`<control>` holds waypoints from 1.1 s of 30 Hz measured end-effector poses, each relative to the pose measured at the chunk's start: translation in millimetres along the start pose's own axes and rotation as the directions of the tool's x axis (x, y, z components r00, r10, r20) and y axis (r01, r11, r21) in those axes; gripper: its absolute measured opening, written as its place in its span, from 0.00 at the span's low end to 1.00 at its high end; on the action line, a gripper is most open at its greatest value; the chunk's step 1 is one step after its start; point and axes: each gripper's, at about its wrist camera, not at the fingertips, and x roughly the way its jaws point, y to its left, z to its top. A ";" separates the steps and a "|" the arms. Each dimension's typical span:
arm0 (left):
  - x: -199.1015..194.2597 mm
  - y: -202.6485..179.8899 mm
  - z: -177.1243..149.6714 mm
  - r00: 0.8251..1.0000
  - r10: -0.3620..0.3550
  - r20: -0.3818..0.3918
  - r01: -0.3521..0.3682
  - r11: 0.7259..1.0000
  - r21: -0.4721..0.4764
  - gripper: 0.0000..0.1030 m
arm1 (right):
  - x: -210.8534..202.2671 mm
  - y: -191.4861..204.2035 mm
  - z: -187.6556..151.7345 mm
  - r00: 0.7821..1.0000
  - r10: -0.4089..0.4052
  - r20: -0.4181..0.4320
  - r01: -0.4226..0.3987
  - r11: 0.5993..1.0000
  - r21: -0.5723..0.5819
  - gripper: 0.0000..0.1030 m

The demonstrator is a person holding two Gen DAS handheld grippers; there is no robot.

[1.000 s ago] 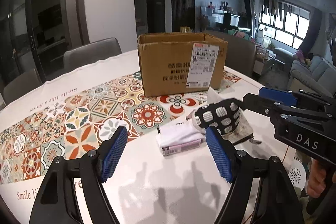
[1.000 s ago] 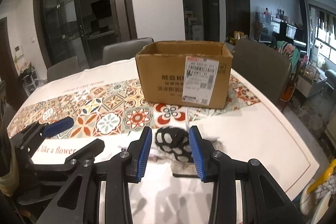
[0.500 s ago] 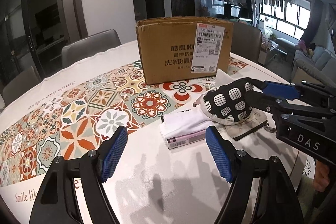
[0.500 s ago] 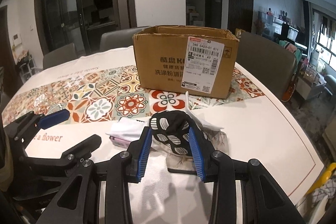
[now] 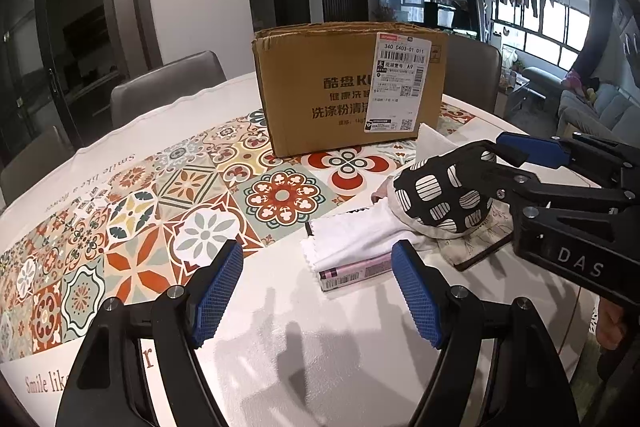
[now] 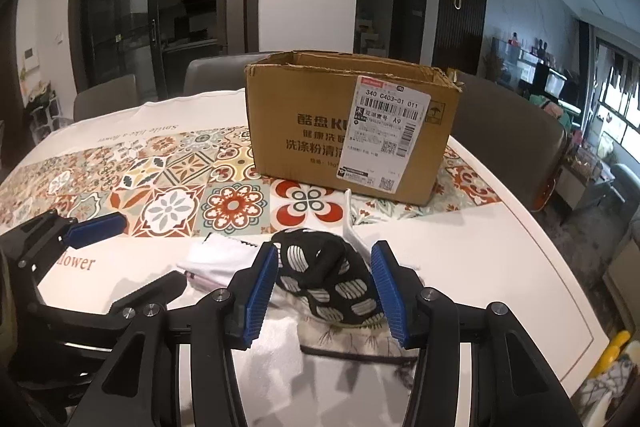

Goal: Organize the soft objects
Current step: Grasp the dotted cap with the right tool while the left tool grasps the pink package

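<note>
In the left wrist view, the left tongs [image 5: 316, 291] are held spread wide above the white counter [image 5: 280, 339], with nothing between the blue pads [image 5: 216, 293]. Just beyond them a folded white cloth [image 5: 352, 235] is seen lying on a pink-edged packet [image 5: 356, 273], and to its right a black cloth with white patches [image 5: 440, 195] is pinched in the right tongs [image 5: 494, 167], bulging out toward the white cloth and lifted above a beige printed cloth [image 5: 476, 243] that is spread flat on the counter. A white tissue [image 5: 434, 143] is seen standing up behind the black cloth. An open cardboard box [image 5: 348, 91] with a shipping label [image 5: 400, 83] is set farther back on a patterned runner [image 5: 160, 203], and a grey chair [image 5: 164, 87] is drawn up at the counter's far side. In the right wrist view, the right tongs [image 6: 324, 291] are seen partly closed on the black cloth with white patches [image 6: 324, 275], which fills the gap, its sides pressed by both pads [image 6: 260, 293]. The beige printed cloth [image 6: 352, 341] is shown beneath it, the folded white cloth [image 6: 224, 259] to its left, and the white tissue [image 6: 352, 227] just behind. The left tongs [image 6: 132, 243] are visible low at left, spread apart and empty. The cardboard box [image 6: 344, 123] is seen standing well beyond the cloths, open at the top.
</note>
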 end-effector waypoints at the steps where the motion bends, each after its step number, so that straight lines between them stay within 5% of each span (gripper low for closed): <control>1: 0.8 -0.1 0.2 1.000 -0.005 0.000 0.005 1.000 -0.002 0.74 | 1.6 0.1 0.1 1.000 0.004 -0.001 -0.004 1.000 -0.001 0.49; 17: 25.2 1.4 -0.8 0.998 -0.041 -0.040 0.040 0.999 -0.034 0.70 | 18.1 0.8 -2.0 1.000 0.005 -0.026 -0.005 1.000 -0.003 0.49; 22: 35.0 2.4 -2.2 0.996 -0.059 -0.063 0.055 0.997 -0.055 0.67 | 19.5 1.3 -2.9 0.999 -0.012 -0.032 0.012 1.000 -0.003 0.37; 33: 52.7 -2.3 0.1 0.991 -0.091 -0.097 0.084 0.994 -0.073 0.51 | 18.0 -0.2 -4.0 0.999 -0.035 -0.033 0.034 0.999 -0.018 0.30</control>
